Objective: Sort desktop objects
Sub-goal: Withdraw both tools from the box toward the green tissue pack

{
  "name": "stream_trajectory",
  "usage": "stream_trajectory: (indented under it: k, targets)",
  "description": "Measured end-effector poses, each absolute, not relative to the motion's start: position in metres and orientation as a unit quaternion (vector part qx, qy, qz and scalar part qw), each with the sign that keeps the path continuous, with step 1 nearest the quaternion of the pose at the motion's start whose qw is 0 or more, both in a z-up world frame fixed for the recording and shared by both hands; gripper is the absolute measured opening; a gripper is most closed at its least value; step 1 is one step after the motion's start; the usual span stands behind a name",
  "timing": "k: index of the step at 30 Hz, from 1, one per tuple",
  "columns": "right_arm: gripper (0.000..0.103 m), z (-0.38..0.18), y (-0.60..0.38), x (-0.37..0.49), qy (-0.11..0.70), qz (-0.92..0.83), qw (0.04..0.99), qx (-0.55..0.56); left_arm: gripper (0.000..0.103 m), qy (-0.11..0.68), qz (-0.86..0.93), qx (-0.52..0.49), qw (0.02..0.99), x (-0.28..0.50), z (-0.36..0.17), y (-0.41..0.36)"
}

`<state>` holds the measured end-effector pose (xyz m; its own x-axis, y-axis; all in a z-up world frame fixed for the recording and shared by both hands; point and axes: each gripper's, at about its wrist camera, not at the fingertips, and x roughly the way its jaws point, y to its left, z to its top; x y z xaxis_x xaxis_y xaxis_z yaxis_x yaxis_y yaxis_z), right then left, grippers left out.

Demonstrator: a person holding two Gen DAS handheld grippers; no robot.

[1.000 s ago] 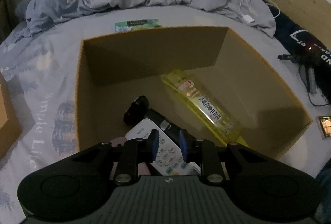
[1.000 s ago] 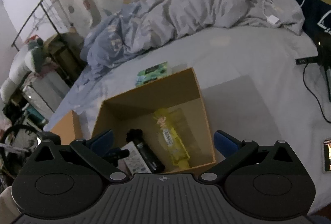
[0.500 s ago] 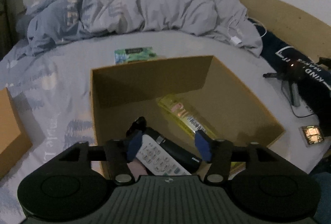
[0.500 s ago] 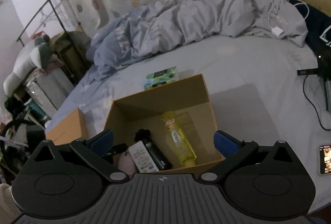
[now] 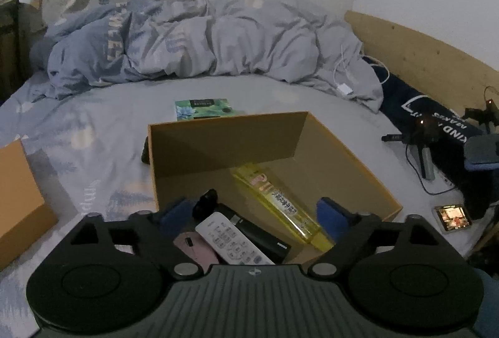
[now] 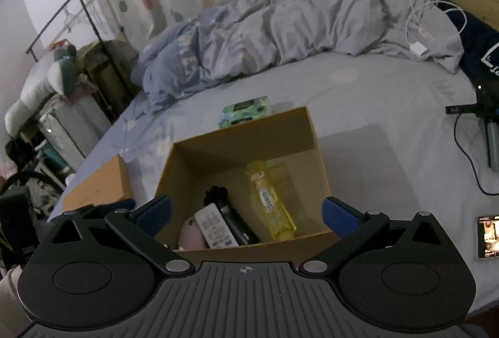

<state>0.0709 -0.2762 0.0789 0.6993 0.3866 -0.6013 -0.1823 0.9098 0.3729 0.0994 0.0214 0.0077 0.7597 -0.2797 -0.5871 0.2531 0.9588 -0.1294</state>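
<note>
Pink mouse (image 5: 195, 247), white remote (image 5: 232, 239), black device (image 5: 249, 228) and yellow bottle (image 5: 277, 203) lie inside the cardboard box (image 5: 224, 135); green packet (image 5: 202, 108) behind. Left gripper (image 5: 252, 214) and right gripper (image 6: 246, 211) hover above, both spread wide, empty.

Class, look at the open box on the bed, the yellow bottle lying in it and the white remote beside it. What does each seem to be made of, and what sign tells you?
Open box: likely cardboard; matte tan, thin flat walls, sharp folded corners.
Yellow bottle: probably clear plastic; see-through yellow body with a printed label.
White remote: apparently hard plastic; smooth white casing, rows of small buttons.
</note>
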Motion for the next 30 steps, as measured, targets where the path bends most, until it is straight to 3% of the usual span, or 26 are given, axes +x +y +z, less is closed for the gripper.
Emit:
stream_trajectory:
  k: [2, 20, 30]
  targets:
    - [0.103, 0.077, -0.276, 0.07, 0.359, 0.155, 0.91, 0.141, 0.103, 0.312, -0.137, -0.026, 0.94, 0.095, 0.006, 0.024]
    - [0.103, 0.047, -0.266, 0.063, 0.369, 0.153, 0.91, 0.111, 0.103, 0.295, -0.1, -0.059, 0.948, 0.065, -0.008, 0.049]
    - [0.103, 0.061, -0.264, 0.075, 0.359, 0.167, 0.912, 0.113, 0.103, 0.289, -0.101, -0.068, 0.949, 0.074, 0.012, 0.049]
